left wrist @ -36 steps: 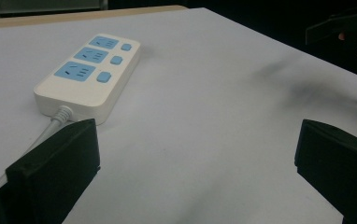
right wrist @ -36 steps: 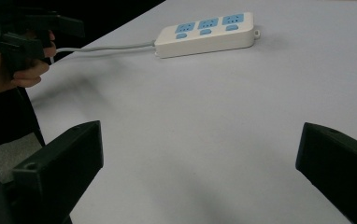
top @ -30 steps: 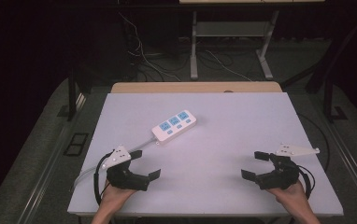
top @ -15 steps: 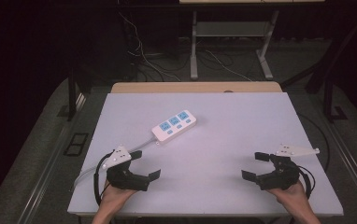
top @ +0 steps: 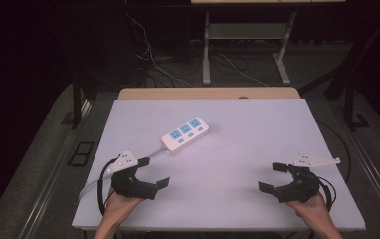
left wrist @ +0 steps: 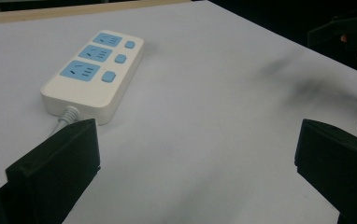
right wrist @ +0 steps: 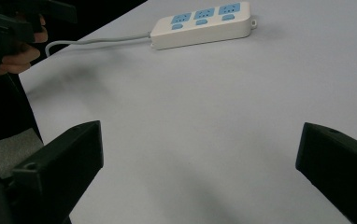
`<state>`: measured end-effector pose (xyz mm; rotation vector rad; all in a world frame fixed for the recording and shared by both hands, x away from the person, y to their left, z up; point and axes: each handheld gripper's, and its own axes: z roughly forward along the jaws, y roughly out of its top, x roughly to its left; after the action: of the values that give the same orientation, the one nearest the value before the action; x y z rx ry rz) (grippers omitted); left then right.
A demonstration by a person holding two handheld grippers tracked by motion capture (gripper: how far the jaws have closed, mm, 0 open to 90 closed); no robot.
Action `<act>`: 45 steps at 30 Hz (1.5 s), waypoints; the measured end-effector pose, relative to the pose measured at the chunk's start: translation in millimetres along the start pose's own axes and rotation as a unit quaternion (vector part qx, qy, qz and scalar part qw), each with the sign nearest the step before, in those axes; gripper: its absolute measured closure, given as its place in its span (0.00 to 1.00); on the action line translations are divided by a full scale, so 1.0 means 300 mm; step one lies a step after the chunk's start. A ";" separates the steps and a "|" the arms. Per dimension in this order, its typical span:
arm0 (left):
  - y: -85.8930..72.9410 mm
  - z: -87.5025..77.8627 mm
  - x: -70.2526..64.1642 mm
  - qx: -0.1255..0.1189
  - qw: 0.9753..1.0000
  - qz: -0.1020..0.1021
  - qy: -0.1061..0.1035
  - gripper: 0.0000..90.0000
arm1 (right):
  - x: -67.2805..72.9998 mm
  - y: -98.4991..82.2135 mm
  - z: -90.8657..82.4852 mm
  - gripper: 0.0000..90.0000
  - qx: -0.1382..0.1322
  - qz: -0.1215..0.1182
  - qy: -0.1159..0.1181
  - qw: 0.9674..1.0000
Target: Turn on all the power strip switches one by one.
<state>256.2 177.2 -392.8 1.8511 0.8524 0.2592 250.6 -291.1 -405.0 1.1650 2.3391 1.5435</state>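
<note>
Grippers spread wide, power strip waiting mid-table.
Left gripper and right gripper hold nothing; the power strip looks light, rigid, smooth — best pinched across its long sides.

White table; white power strip, blue sockets, lying flat, grey cord trailing.

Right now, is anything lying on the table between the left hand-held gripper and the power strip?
Just the strip's own grey cord. Otherwise bare white table separates the left hand-held gripper from the power strip, as the high view shows.
</note>
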 end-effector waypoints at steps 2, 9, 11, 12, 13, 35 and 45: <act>0.017 0.000 0.009 0.001 1.000 -0.003 -0.001 0.00 | -0.002 -0.001 -0.001 0.01 0.000 0.001 0.000 1.000; 0.043 0.013 0.016 0.010 1.000 -0.002 -0.007 0.00 | -0.003 -0.002 -0.003 0.01 -0.002 0.002 0.000 1.000; 0.048 0.019 0.018 0.014 1.000 -0.001 -0.008 0.00 | -0.003 -0.002 -0.003 0.01 -0.001 0.003 0.000 1.000; 0.051 0.020 0.021 0.017 1.000 0.001 -0.007 0.00 | -0.003 -0.002 -0.003 0.01 -0.001 0.003 0.000 1.000; 0.053 0.023 0.023 0.018 1.000 0.000 -0.008 0.00 | -0.004 -0.003 -0.003 0.01 -0.002 0.003 0.000 1.000; 0.155 0.038 0.062 0.046 0.999 0.009 -0.014 0.00 | -0.005 -0.007 -0.003 0.01 0.000 0.004 0.001 1.000; 0.209 0.061 0.075 0.057 0.998 0.017 -0.017 0.00 | -0.005 -0.008 -0.002 0.01 0.000 0.002 0.001 1.000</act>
<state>309.5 165.5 -350.6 1.9718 0.8277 0.2044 250.1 -293.1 -407.0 1.1707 2.3401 1.5460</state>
